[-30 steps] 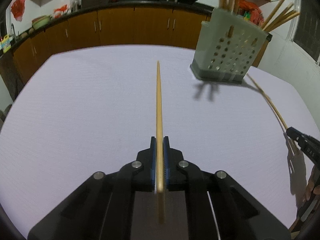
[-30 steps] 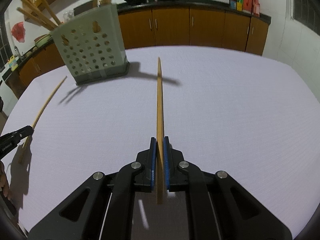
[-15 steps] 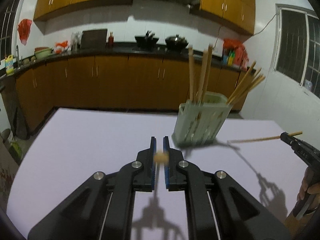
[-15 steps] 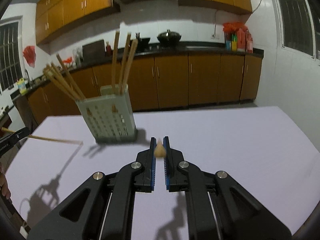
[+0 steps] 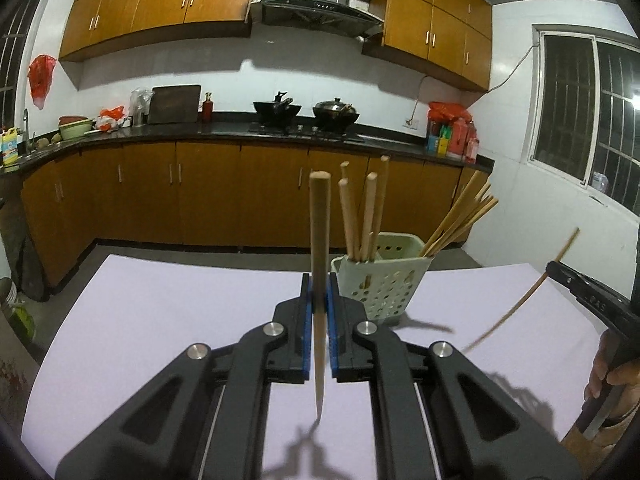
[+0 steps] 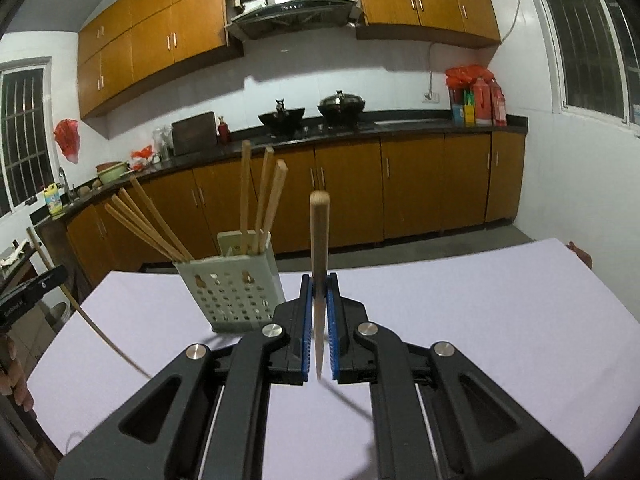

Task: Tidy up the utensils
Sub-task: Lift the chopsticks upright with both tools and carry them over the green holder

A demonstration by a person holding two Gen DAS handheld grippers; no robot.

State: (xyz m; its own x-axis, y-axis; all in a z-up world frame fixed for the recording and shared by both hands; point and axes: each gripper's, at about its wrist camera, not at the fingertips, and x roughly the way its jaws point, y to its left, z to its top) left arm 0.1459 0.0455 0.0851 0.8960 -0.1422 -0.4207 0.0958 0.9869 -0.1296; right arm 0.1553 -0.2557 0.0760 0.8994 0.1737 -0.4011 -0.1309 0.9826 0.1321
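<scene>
My left gripper (image 5: 319, 292) is shut on a wooden chopstick (image 5: 319, 240) held upright, thick end up, above the white table (image 5: 160, 312). My right gripper (image 6: 319, 292) is shut on another chopstick (image 6: 319, 248), also upright. The pale green perforated utensil holder (image 5: 384, 280) stands just right of the left gripper and holds several chopsticks. In the right wrist view the holder (image 6: 232, 284) is left of the gripper. The right gripper's chopstick (image 5: 532, 292) also shows at the right of the left wrist view, and the left gripper's chopstick (image 6: 72, 304) at the left of the right wrist view.
Brown kitchen cabinets (image 5: 200, 196) and a dark counter with woks (image 5: 276, 110) run behind the table. The table's far edge (image 5: 240, 258) lies beyond the holder. A window (image 5: 592, 112) is on the right wall.
Both grippers have lifted and turned their chopsticks from lying along the table to standing upright. The views have tilted up from the table to the kitchen.
</scene>
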